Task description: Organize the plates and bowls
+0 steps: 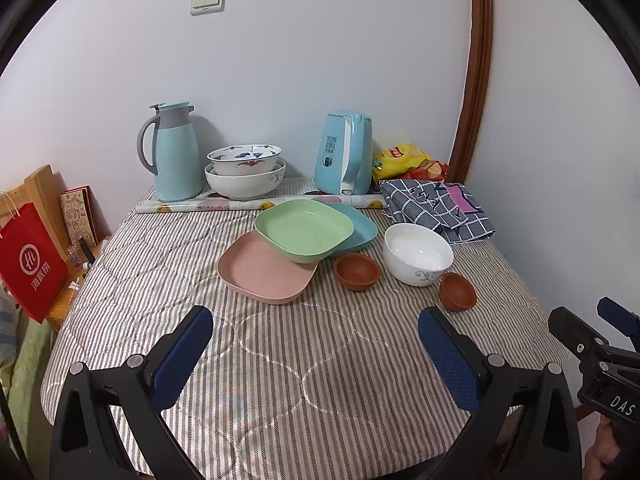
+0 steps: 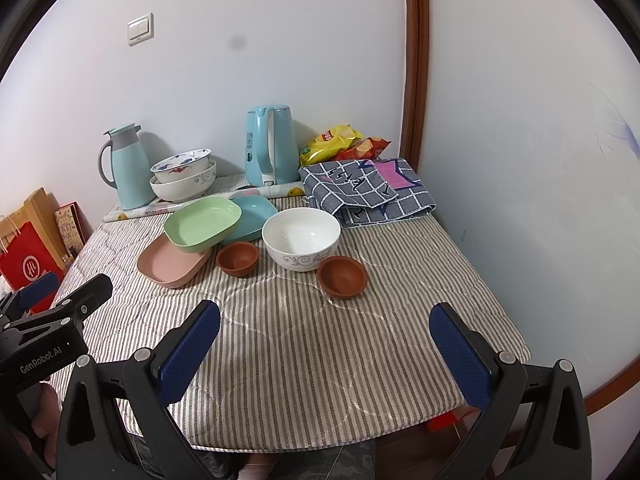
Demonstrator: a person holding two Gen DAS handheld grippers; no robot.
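Both grippers, left (image 1: 316, 354) and right (image 2: 325, 350), gape wide, empty, over bare near striped cloth (image 2: 304, 344); dishes (image 2: 202, 224) crowd far half.

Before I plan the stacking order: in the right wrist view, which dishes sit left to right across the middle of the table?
pink plate → green plate → left brown bowl → white bowl → right brown bowl. The blue plate is left out, as it is half hidden behind the green one.
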